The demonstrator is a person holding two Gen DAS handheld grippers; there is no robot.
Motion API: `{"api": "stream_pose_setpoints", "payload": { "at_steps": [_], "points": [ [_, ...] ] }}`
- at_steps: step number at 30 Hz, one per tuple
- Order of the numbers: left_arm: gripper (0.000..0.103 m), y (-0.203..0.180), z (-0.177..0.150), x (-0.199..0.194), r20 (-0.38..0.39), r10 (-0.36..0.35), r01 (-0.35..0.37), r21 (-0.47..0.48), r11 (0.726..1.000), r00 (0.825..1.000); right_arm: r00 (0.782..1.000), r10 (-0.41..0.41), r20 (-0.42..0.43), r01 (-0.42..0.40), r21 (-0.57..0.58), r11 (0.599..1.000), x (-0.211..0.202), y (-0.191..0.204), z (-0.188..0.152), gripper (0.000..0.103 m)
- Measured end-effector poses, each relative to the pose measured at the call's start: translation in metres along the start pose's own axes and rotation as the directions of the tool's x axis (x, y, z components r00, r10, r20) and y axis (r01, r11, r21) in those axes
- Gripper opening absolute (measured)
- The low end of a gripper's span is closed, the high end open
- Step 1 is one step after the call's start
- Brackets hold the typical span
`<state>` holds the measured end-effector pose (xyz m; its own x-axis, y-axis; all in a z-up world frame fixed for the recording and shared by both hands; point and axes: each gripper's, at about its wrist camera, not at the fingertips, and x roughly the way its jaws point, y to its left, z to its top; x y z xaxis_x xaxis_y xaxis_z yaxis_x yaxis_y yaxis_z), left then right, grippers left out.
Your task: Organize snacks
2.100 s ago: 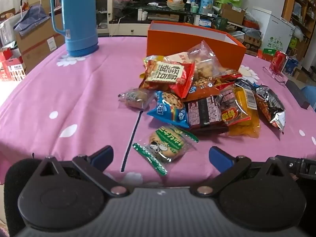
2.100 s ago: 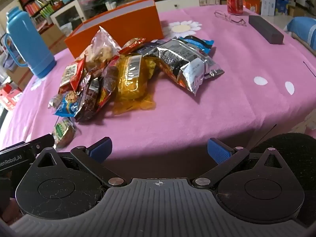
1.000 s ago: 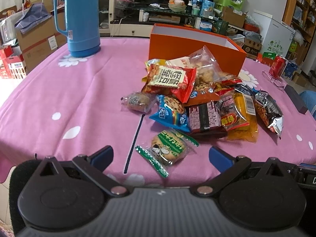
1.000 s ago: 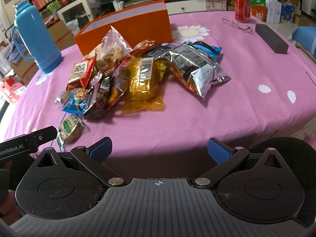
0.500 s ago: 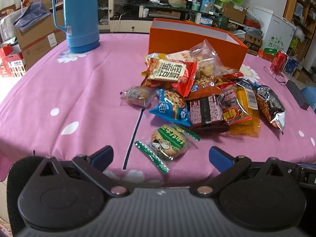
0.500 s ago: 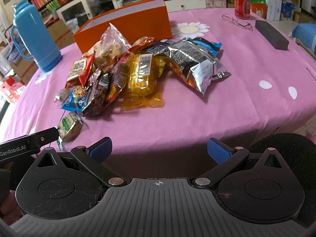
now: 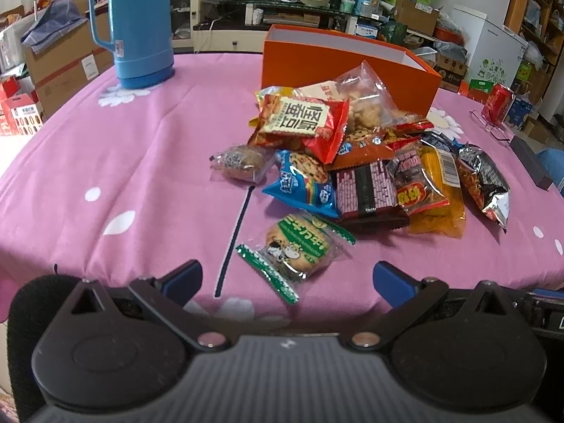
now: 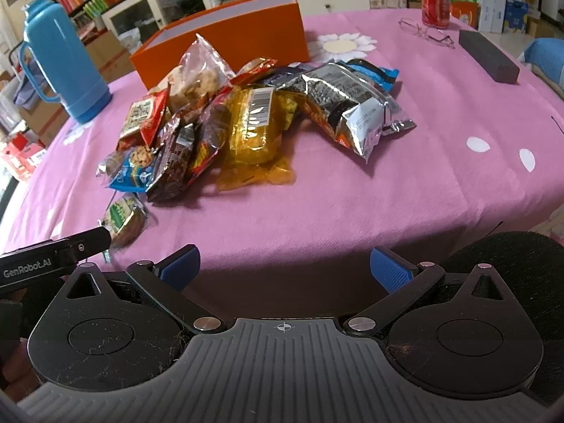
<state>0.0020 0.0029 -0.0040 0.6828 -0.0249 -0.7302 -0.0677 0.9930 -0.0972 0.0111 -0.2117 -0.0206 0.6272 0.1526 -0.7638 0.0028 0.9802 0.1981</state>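
Pink flower-print tablecloth (image 7: pixel 141 148) carries a heap of crinkly snack packets (image 7: pixel 366 162) just in front of the open orange cardboard box (image 7: pixel 349 60). Left gripper (image 7: pixel 287 278) and right gripper (image 8: pixel 283 268) both gape wide, empty. Nearest the left: a green-wrapped biscuit (image 7: pixel 299 246), well short of the box. Slippery film could squirt from the pads.

**Buried packets, clipped flask**

The tall blue plastic thermos flask (image 7: pixel 135 24) loses its top to the left wrist frame edge. The open orange cardboard box (image 7: pixel 338 58) hides its floor behind its wall. The blue-edged foil packet (image 8: pixel 377 72) peeks out, mostly buried under a silver one.
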Motion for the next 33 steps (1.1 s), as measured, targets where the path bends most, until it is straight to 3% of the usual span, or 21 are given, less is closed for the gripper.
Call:
{"api": "stream_pose_setpoints", "payload": {
  "at_steps": [33],
  "points": [
    [0.102,0.0006,-0.0029,0.0078,-0.028,0.006,-0.005,0.008,1.000,1.000,1.000,0.001,-0.017,-0.001,-0.019,1.000,0.0063,0.0045,-0.0031,0.084]
  ]
}}
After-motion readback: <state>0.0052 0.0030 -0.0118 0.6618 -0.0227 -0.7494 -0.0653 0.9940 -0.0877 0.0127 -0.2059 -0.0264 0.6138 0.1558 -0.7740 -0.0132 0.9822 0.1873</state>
